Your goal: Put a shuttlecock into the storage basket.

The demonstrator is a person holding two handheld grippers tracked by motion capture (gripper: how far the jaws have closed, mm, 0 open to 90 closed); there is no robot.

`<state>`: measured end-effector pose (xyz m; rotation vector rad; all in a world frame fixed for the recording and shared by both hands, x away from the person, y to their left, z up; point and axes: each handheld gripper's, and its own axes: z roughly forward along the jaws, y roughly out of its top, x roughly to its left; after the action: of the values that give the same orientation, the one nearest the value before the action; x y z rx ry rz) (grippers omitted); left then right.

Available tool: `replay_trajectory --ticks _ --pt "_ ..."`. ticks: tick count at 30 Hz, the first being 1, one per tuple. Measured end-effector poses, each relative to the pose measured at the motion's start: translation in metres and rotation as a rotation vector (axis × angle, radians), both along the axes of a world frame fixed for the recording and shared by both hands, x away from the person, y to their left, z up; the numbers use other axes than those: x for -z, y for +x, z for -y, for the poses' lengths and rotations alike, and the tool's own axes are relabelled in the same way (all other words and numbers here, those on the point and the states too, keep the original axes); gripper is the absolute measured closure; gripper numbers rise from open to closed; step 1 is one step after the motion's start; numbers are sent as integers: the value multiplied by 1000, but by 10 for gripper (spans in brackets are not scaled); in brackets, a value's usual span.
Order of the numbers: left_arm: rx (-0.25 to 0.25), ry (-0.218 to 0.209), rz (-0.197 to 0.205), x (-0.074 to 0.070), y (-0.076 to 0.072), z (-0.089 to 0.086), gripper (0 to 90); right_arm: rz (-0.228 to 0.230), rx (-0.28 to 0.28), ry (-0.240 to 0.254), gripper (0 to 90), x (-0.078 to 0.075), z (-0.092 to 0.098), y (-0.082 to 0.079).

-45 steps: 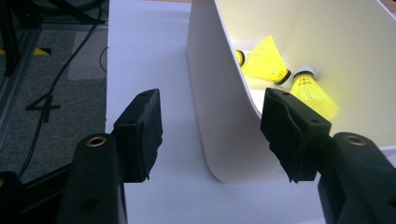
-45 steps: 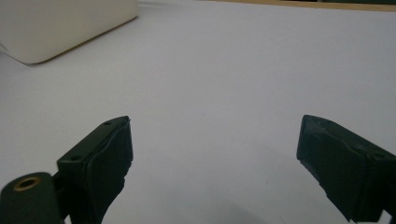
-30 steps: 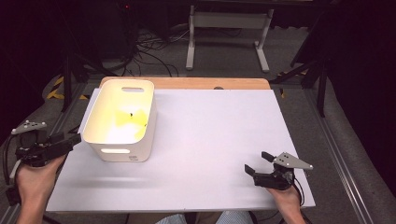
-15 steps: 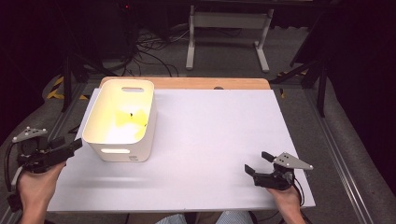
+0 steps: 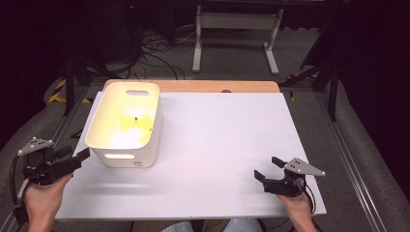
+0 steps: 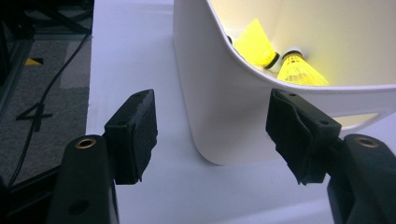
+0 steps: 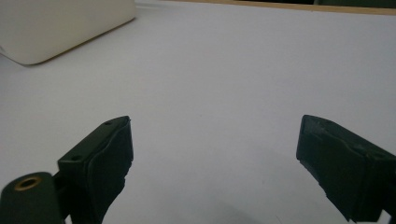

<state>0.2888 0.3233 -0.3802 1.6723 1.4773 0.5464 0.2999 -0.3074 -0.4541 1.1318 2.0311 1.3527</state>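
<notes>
A white plastic basket (image 5: 123,157) stands on the left part of the white table top (image 5: 222,135). Inside it lie yellow shuttlecocks (image 6: 254,42), two of them plain in the left gripper view. My left gripper (image 5: 77,153) hovers at the table's left edge, just left of the basket's near corner, pointing at it. Its jaws stand wide open (image 6: 210,126) and touch nothing; the basket wall (image 6: 219,93) lies beyond them. My right gripper (image 5: 267,168) rests low near the front right of the table, open (image 7: 215,158), with bare table between its jaws.
A wooden strip (image 5: 193,86) runs along the table's far edge. Beyond it are a metal stand (image 5: 234,34) and cables on the dark floor. A corner of the basket (image 7: 56,28) shows far off in the right gripper view.
My left hand has drawn back slightly toward the table's near edge. The right hand and the basket have stayed put.
</notes>
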Motion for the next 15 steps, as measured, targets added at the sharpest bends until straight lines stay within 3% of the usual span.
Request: replay_trajectory --ticks 15 --pt "21 -25 6 14 -3 8 331 3 5 0 114 0 2 -1"
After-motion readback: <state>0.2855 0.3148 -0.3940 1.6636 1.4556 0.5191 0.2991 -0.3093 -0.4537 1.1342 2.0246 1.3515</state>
